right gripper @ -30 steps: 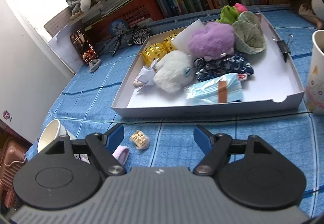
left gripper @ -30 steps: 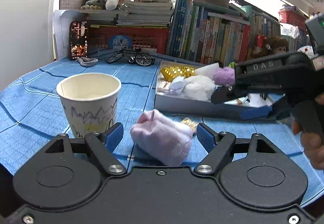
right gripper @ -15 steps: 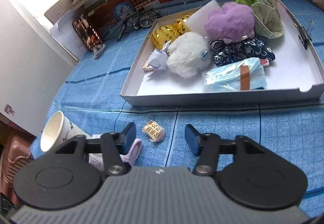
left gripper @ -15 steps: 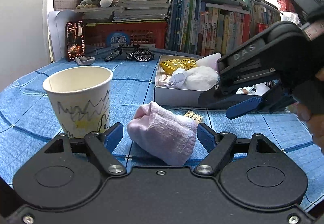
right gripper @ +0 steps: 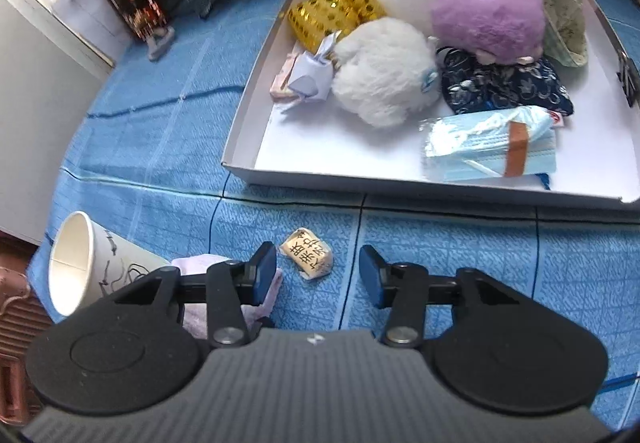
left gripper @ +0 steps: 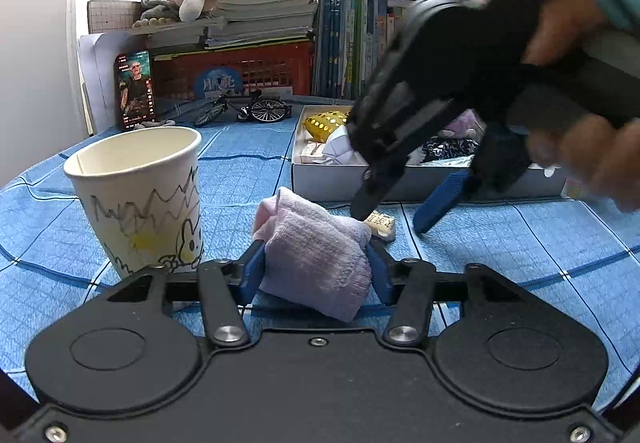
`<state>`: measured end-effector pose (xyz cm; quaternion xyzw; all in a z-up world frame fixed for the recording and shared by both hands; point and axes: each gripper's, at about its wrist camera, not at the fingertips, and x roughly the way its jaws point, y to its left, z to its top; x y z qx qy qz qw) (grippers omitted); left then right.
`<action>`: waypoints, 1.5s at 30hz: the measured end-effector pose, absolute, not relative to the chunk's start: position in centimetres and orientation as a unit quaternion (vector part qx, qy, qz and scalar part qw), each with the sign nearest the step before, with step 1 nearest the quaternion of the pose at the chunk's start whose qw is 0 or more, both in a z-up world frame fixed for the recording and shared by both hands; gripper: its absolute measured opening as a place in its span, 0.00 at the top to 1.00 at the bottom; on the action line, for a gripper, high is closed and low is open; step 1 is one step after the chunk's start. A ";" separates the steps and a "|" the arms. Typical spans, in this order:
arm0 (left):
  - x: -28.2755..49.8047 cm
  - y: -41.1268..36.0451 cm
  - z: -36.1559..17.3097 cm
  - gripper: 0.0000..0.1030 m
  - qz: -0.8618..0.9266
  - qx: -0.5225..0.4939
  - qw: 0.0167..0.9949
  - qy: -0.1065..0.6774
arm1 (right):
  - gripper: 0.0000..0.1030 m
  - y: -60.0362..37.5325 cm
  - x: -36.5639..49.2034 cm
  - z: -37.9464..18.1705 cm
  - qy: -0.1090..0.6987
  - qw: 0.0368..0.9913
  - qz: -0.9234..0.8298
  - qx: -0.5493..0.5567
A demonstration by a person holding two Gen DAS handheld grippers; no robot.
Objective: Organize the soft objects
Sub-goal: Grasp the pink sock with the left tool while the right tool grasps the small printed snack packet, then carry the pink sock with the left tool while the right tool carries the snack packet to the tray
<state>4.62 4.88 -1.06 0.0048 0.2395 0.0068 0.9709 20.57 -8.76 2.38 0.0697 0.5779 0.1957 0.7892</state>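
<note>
Left gripper (left gripper: 316, 267): its blue pads are pressing both sides of the sock (left gripper: 316, 257), which is bulging up between them; closed on it.
Sock: a pale lilac roll lying on the blue bench (left gripper: 540, 243), held between the left gripper's fingers; in the right wrist view only its edge (right gripper: 272, 285) is showing behind the right gripper's left finger.
Right gripper (right gripper: 318, 275): its fingers are standing apart and holding nothing; it is hovering low over the bench, tips pointing down.
Candy (right gripper: 306, 253): a small wrapped piece with printed characters, lying on the bench in the gap between the right gripper's fingers, touching neither; in the left wrist view it is sitting (left gripper: 382, 223) just past the sock.
Cup (left gripper: 140, 195): a paper cup with scribbles, standing upright just left of the left gripper.
Tray (right gripper: 248, 115): a white shallow box lying ahead of both grippers, beyond the candy.
Tray contents: a white plush (right gripper: 384, 73), a purple plush (right gripper: 488, 17), a gold spotted item (right gripper: 324, 17), a dark patterned cloth (right gripper: 504, 87) and a pack of masks (right gripper: 490, 147) are resting inside.
</note>
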 end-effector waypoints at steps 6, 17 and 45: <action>4.0 5.1 -1.2 0.55 0.004 -0.002 0.971 0.240 | 0.62 -7.0 20.5 2.3 0.571 0.800 0.181 0.031; 3.2 6.3 -0.7 0.60 -0.003 -0.033 0.969 0.244 | 0.73 -7.8 19.0 2.6 0.543 0.817 0.195 0.022; 6.0 3.0 2.5 0.62 -0.055 -0.054 0.960 0.269 | 0.72 -20.5 12.7 3.3 0.422 0.887 0.167 0.088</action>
